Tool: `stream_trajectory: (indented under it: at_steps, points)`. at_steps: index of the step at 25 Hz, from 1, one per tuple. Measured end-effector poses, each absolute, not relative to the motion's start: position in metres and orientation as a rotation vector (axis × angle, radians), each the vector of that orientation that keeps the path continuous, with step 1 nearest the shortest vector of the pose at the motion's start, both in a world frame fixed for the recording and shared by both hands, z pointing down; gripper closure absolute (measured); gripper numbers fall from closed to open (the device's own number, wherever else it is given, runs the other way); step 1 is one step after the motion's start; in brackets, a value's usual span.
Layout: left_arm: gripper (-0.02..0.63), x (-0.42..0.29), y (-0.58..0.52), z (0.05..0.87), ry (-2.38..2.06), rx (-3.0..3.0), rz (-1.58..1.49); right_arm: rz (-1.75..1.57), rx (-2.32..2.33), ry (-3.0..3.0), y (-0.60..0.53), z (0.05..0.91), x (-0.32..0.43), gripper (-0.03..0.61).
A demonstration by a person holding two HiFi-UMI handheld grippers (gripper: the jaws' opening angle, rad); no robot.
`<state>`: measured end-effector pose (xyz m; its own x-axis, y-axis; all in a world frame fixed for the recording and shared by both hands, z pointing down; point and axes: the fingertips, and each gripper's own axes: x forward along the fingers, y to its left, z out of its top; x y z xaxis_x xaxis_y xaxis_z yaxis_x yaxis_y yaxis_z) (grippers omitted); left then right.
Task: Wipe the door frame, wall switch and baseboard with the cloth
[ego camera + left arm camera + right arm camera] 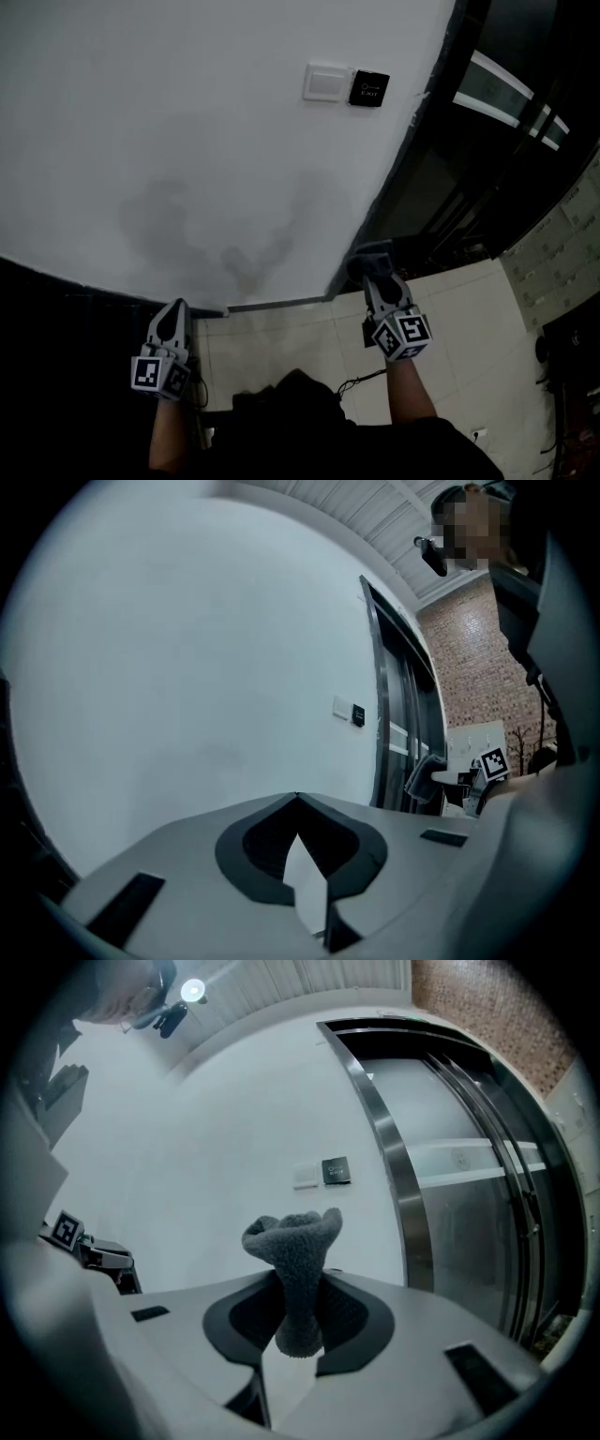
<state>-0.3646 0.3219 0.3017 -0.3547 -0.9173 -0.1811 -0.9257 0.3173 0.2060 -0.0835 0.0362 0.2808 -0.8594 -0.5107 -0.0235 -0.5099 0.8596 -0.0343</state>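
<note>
A white wall switch [326,82] and a black button panel [369,89] sit high on the white wall. The dark door frame [412,141] runs down to the floor on the right. A grey baseboard strip [277,304] lines the wall's foot. My right gripper [372,270] is shut on a grey cloth [298,1258], held near the bottom of the door frame [392,1162], and the cloth bunches above the jaws. My left gripper [175,309] is shut with nothing in it, low by the wall at the left. In the right gripper view the switch [306,1177] shows beyond the cloth.
Faint grey smudges [187,234] mark the wall's lower part. Glass door panels [497,112] stand right of the frame. Pale floor tiles [469,319] lie below, with a thin cable [361,382] near the person's body. A dark area [56,309] fills the lower left.
</note>
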Motion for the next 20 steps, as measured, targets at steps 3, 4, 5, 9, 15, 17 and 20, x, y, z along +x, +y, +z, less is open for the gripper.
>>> stream_trajectory:
  at_steps: [3, 4, 5, 9, 15, 17, 20]
  points:
    - [0.611, -0.363, 0.329, 0.31, 2.578, -1.719, 0.457, -0.109, -0.814, 2.984, 0.026, 0.288, -0.079, 0.494]
    - [0.611, -0.364, 0.332, 0.313, 2.595, -1.702, 0.456, -0.137, -0.811, 2.98, 0.023, 0.291, -0.079, 0.495]
    - [0.611, -0.366, 0.334, 0.317, 2.61, -1.685, 0.452, -0.158, -0.808, 2.979, 0.021, 0.294, -0.08, 0.494]
    - [0.611, -0.375, 0.347, 0.323, 2.656, -1.614, 0.444, -0.162, -0.788, 2.985, 0.015, 0.302, -0.084, 0.494]
    - [0.611, -0.389, 0.353, 0.322, 2.681, -1.541, 0.452, -0.204, -0.788, 2.963, 0.001, 0.306, -0.089, 0.495]
    - [0.611, -0.392, 0.353, 0.322, 2.681, -1.535, 0.454, -0.248, -0.806, 2.937, -0.003, 0.307, -0.089, 0.494]
    - [0.611, -0.397, 0.354, 0.322, 2.674, -1.53, 0.448, -0.28, -0.824, 2.911, -0.005, 0.308, -0.09, 0.495]
